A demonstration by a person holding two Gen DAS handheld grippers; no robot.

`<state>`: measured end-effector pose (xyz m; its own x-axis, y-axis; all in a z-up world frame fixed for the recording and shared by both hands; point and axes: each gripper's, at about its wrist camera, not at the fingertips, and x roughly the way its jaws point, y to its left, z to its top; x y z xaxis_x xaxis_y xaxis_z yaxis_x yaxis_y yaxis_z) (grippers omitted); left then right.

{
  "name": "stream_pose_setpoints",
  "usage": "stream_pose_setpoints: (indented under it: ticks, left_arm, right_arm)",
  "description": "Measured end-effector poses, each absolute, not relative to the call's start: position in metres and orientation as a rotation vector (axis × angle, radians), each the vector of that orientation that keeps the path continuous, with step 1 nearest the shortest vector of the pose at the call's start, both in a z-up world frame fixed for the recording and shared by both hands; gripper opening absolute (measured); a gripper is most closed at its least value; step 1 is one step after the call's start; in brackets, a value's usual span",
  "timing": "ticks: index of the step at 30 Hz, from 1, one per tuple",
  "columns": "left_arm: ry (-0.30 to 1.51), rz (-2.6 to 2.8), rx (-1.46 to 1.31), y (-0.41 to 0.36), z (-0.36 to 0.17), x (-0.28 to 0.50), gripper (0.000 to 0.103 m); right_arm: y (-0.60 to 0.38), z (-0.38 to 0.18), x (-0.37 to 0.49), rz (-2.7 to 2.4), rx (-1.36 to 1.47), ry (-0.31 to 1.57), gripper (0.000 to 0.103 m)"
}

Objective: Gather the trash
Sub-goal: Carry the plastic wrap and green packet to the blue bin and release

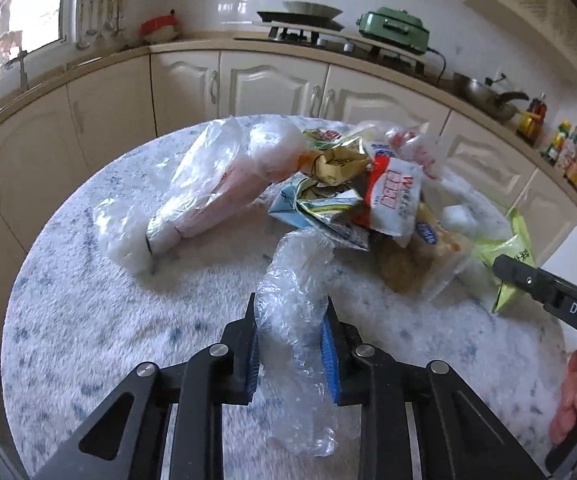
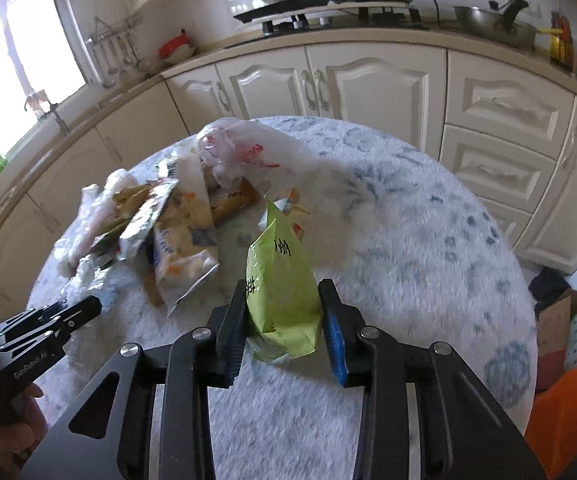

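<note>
Left gripper: black two-finger unit, jaws clamped on a crumpled clear plastic bag.
Right gripper: black two-finger unit, jaws closed on a green foil packet.

Left wrist view: the round table fills the lower and middle frame. A clear plastic wrapper stands between the fingers of the left gripper at bottom centre. The trash pile lies beyond it, centre to right. A long plastic bag lies left of the pile. The right gripper enters at right edge.

Right wrist view: a snack pouch sits between the fingers of the right gripper, bottom centre. The pile lies upper left of it. Cabinets run behind the table; the stove sits on the counter at top.
</note>
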<state>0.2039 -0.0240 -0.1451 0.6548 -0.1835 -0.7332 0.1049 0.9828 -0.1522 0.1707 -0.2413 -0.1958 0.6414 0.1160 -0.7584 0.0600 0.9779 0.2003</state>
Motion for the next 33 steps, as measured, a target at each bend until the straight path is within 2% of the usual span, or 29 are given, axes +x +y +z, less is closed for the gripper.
stream_pose_setpoints:
  ticks: [9, 17, 22, 33]
  left_arm:
    - [0.745, -0.185, -0.114, -0.026, -0.119, 0.175, 0.022]
    - [0.628, -0.264, -0.070, -0.067, -0.076, 0.158, 0.022]
    - [0.548, -0.334, -0.051, -0.089, -0.056, 0.098, 0.022]
    - [0.468, -0.543, -0.035, -0.150, -0.043, 0.065, 0.022]
  right_arm:
    - [-0.240, -0.162, 0.142, 0.059, 0.224, 0.794, 0.034]
    - [-0.255, -0.121, 0.115, 0.050, 0.225, 0.695, 0.034]
    - [-0.280, -0.090, 0.093, 0.008, 0.227, 0.618, 0.034]
    - [-0.362, -0.048, 0.028, -0.186, 0.255, 0.503, 0.034]
